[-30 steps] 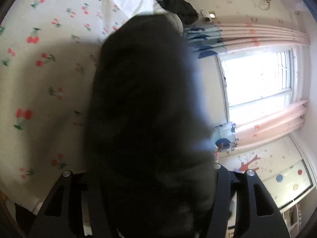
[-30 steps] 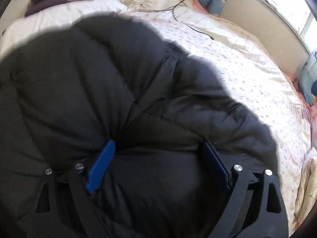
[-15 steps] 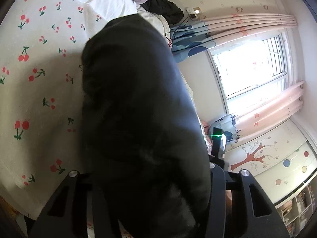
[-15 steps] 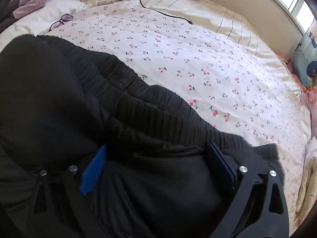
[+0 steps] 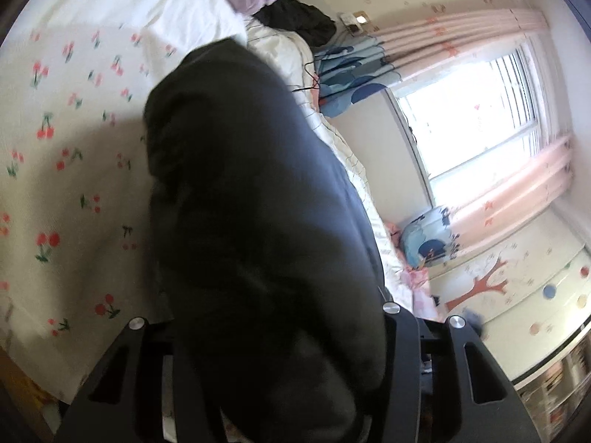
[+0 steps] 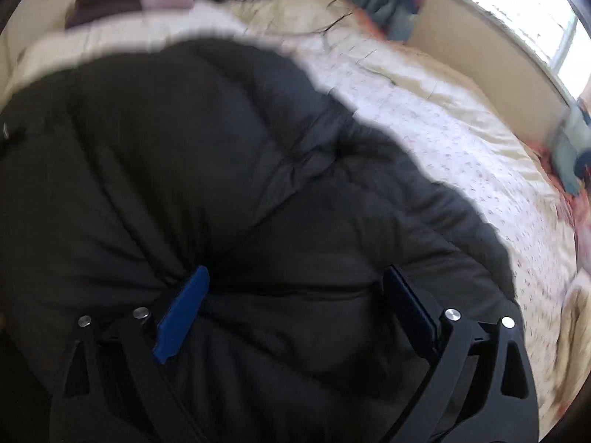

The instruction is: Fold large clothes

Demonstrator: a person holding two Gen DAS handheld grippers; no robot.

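**Black padded jacket bunched in both grippers above the cherry-print bed**

The left gripper has a thick roll of the black padded jacket packed between its two fingers. The fabric fills the whole gap and hides the pads, so the fingers are clenched on it; their jaws have just been closing a little with the jacket between them. From the fingers the dark bulk runs forward and up across the middle of the left wrist view, its far end hanging over the cherry-print sheet.

In the right wrist view, the right gripper grasps the same jacket. A quilted fold is pinched between the blue finger pads, with creases radiating from the left pad. The far pad is dark and partly sunk in cloth, so its contact looks firm but is hard to confirm in the blur. The rest of the jacket billows ahead of and to the left of the fingers, covering most of the bed. The sheet shows only to the right.

A window with pink curtains lies beyond the bed.
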